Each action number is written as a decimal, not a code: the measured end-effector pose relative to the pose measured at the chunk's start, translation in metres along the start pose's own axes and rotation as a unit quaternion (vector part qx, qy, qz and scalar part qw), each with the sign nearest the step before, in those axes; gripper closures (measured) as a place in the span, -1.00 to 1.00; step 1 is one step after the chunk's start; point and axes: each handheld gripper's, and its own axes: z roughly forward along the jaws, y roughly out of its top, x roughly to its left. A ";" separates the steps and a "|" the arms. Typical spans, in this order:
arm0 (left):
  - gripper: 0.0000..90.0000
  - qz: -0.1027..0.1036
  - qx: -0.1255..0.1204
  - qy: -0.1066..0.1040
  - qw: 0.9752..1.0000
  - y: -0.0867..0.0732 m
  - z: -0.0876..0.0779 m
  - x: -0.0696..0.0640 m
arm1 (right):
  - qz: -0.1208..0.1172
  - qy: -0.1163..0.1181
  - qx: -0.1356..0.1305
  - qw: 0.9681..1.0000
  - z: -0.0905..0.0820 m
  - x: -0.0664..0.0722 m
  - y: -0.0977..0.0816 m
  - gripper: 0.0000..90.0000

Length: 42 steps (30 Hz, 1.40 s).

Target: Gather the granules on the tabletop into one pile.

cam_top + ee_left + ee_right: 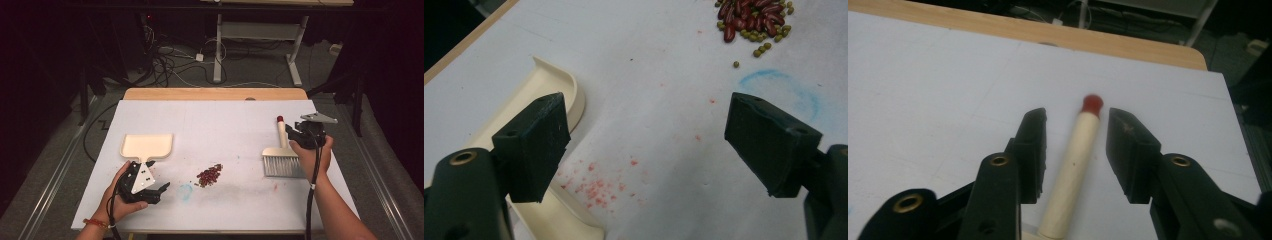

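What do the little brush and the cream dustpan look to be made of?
The brush: handle likely pale painted wood or plastic, smooth and matte with a red tip; bristles grey, probably synthetic. The dustpan: apparently moulded plastic, uniform cream with rounded raised rims and a slight sheen.

Laboratory or test room set up for recording manipulation. Wooden table (215, 93) covered with a stained white sheet (220, 125), marked by a blue chalk ring (781, 90) and red smudges. Dark surroundings, grey carpeted floor (250, 65), loose tangle of cables (165, 62) with a plug block, and a white height-adjustable desk frame (295, 55) behind. Instrumented handheld grippers with trailing cables at the near edge.
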 end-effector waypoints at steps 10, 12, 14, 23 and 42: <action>-0.61 0.002 0.002 0.000 1.000 0.001 0.000 -0.001 | -0.038 0.051 -0.070 0.996 -0.021 0.005 -0.001 0.07; -0.61 0.002 0.001 0.001 1.000 0.001 0.000 0.000 | -0.045 0.058 -0.082 0.994 -0.026 0.007 0.000 -0.01; -0.61 0.001 0.001 0.003 1.000 0.001 0.000 0.000 | -0.051 0.075 -0.097 0.991 -0.033 0.010 0.000 -0.04; -0.61 0.000 -0.001 0.009 1.000 0.002 -0.002 -0.001 | -0.100 0.109 -0.140 0.979 -0.062 0.028 0.000 -0.28; -0.61 -0.008 -0.006 0.015 1.000 0.002 -0.002 0.001 | -0.133 0.130 -0.144 0.972 -0.095 0.046 -0.027 -0.62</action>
